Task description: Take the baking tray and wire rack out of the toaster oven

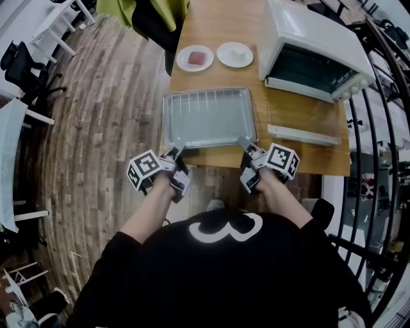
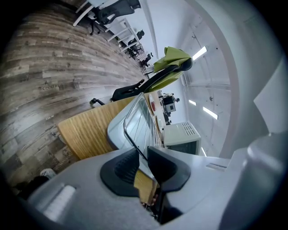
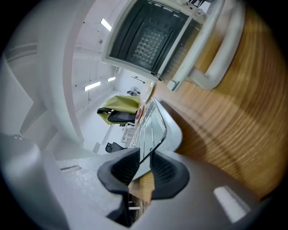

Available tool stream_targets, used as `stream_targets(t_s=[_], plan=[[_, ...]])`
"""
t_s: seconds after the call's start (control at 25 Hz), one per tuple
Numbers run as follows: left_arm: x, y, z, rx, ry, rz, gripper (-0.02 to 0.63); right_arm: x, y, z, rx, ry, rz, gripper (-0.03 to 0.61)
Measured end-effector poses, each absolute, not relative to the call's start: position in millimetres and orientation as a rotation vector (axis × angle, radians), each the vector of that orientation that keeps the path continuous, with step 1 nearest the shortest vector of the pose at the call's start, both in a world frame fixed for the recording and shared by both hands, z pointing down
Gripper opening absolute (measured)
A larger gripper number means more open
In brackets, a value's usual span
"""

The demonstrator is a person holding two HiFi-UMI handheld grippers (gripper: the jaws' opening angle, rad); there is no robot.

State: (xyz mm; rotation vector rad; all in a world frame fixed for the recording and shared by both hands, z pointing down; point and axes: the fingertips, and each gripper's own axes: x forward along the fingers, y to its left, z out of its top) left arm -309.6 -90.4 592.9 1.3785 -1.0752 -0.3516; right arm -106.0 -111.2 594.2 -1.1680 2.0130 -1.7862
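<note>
The grey baking tray lies flat on the wooden table with the wire rack inside it, in front of the white toaster oven. My left gripper is at the tray's near left corner and my right gripper at its near right corner. In the left gripper view the tray rim and a rack wire pass between the dark pads of the gripper. The right gripper view shows the same: tray rim and wire run into the narrow gap of the gripper.
The oven's glass door hangs open onto the table right of the tray; its dark cavity faces my right gripper. Two small plates stand behind the tray. A chair with green cloth is at the far end.
</note>
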Motion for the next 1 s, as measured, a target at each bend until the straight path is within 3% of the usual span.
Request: stream_targets(t_s=[0.68, 0.76, 0.84, 1.0], plan=[[-304.0, -71.9, 615.0, 1.262, -1.016, -0.288, 0.073, -98.0, -98.4, 608.5, -1.231, 1.958, -1.915, 0.107], [-306.6, -74.5, 615.4, 1.258, -1.019, -0.298, 0.117, -99.0, -99.0, 609.2, -1.235, 1.954, -1.923, 0.135], [-307.6, -75.8, 616.0, 1.254, -1.011, -0.306, 0.152, -100.9, -97.7, 611.3, -1.23, 1.951, -1.946, 0.221], [-305.6, -74.8, 614.1, 1.303, -0.988, -0.282, 0.188, -104.5, -94.5, 611.2, -1.215, 2.008, -1.954, 0.25]])
